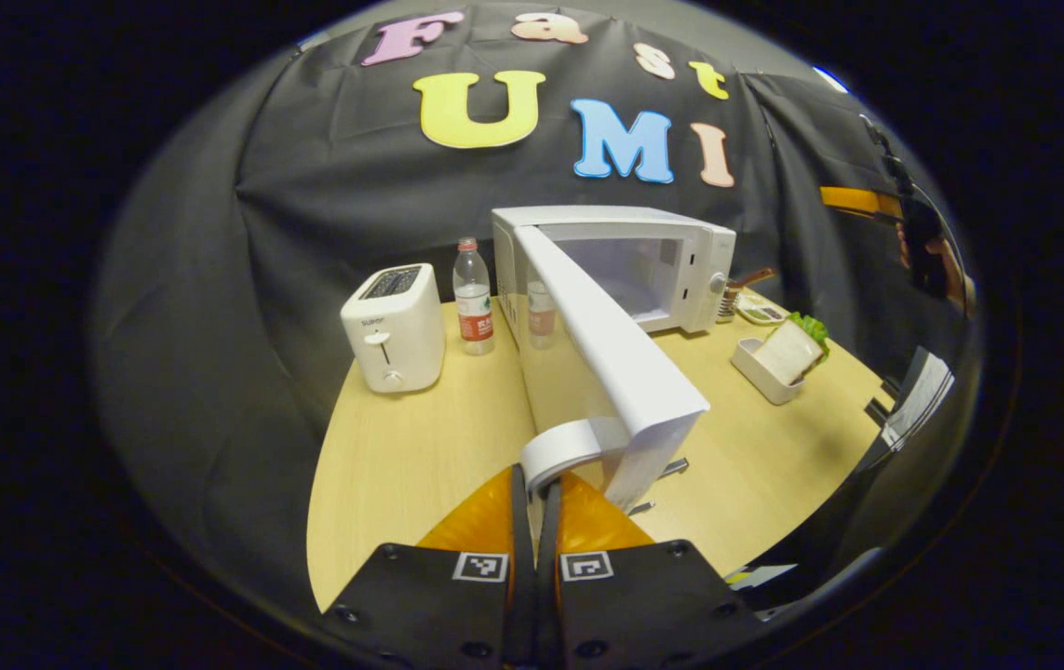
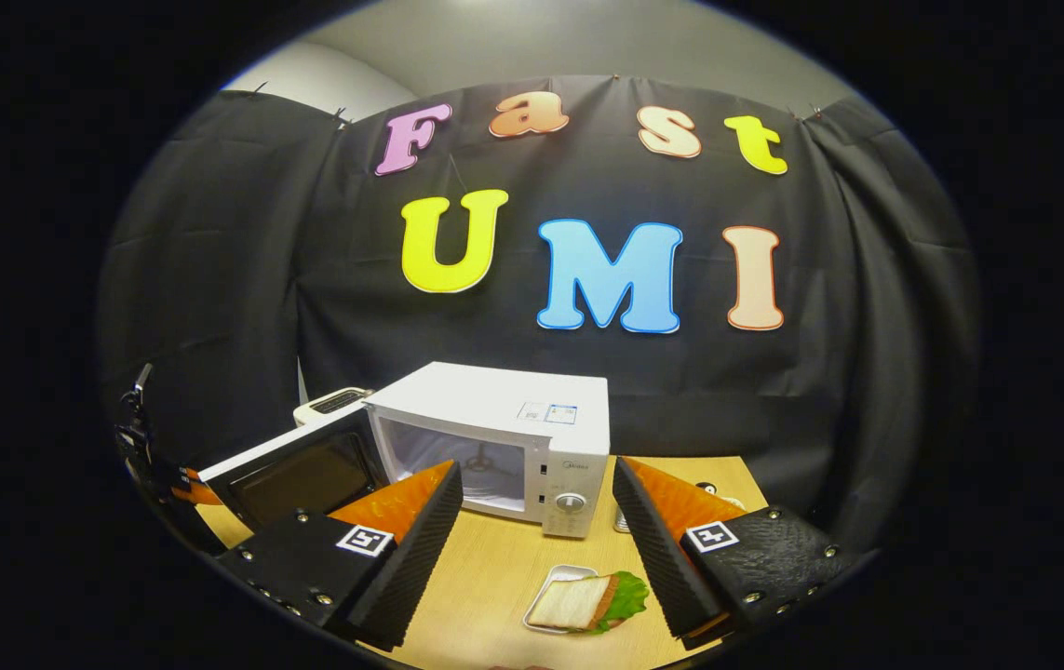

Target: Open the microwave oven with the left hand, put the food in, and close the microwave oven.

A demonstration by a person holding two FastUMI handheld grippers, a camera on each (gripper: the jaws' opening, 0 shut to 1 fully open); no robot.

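- The microwave oven (image 1: 643,265) is seen standing on the pale wooden table (image 1: 401,465), near the black cloth wall
- Its door (image 1: 615,363) is swung wide open toward the camera in the left gripper view; the white cavity (image 1: 625,270) is exposed
- The door handle (image 1: 561,450) is clamped between the fingers of the left gripper (image 1: 536,493); the jaws are nearly closed, with only the handle's thin edge between them
- In the right gripper view the right gripper (image 2: 536,530) is held with jaws set wide apart, nothing between them
- The sandwich (image 2: 587,603), bread with green lettuce, is noted lying in a small white tray (image 2: 541,596) on the table, in front of the microwave's control panel (image 2: 569,493) and below the gap of the right gripper's fingers; contact is not seen
- In the left gripper view the same tray (image 1: 760,368) with sandwich (image 1: 790,349) is seen to the right of the oven, apart from it
- A white toaster (image 1: 394,326) and a water bottle (image 1: 473,298) with a red label are recorded left of the oven, bottle between toaster and oven
- A small rack with a brown-handled item (image 1: 741,288) is seen just beside the oven's right side; detail too small to tell
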